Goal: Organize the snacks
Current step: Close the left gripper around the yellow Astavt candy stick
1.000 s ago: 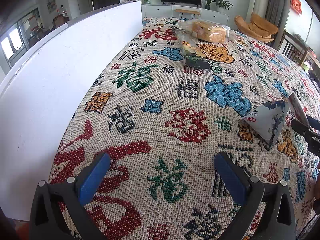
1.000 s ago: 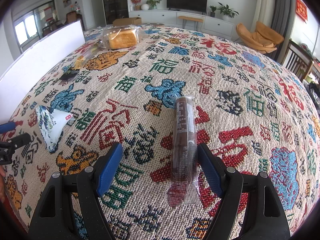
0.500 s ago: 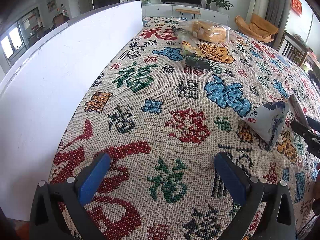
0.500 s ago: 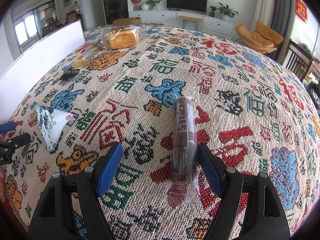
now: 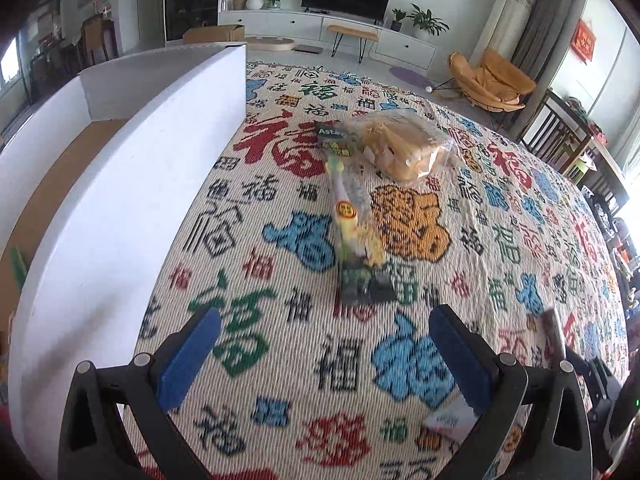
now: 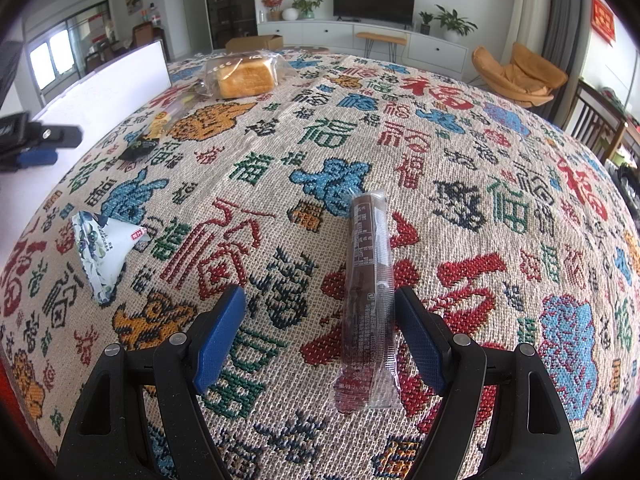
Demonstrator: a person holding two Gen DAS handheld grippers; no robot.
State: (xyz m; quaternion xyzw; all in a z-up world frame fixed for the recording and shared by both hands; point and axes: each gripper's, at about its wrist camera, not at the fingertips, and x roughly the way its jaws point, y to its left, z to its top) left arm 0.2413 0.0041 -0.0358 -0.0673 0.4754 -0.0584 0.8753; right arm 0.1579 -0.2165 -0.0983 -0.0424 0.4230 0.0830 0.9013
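My right gripper [image 6: 320, 336] is open low over the patterned cloth. A long brown snack bar [image 6: 368, 280] lies lengthwise between its fingers, close to the right pad, and the pads do not press it. A white triangular packet [image 6: 104, 248] lies to the left. My left gripper [image 5: 324, 356] is open and empty, raised above the cloth. Just ahead of it lies a long green-and-yellow snack packet [image 5: 356, 232], with a bagged bread loaf [image 5: 408, 152] behind. In the right wrist view the left gripper [image 6: 36, 140] shows at the left edge.
A tall white box [image 5: 120, 220] with a brown inside runs along the table's left side. The patterned tablecloth [image 6: 500, 208] covers the table. A TV cabinet, an orange chair and wooden chairs stand in the room beyond.
My left gripper has moved forward along the white box and risen, so the green-and-yellow packet and the bread now sit close ahead. The right gripper and the brown bar have not moved.
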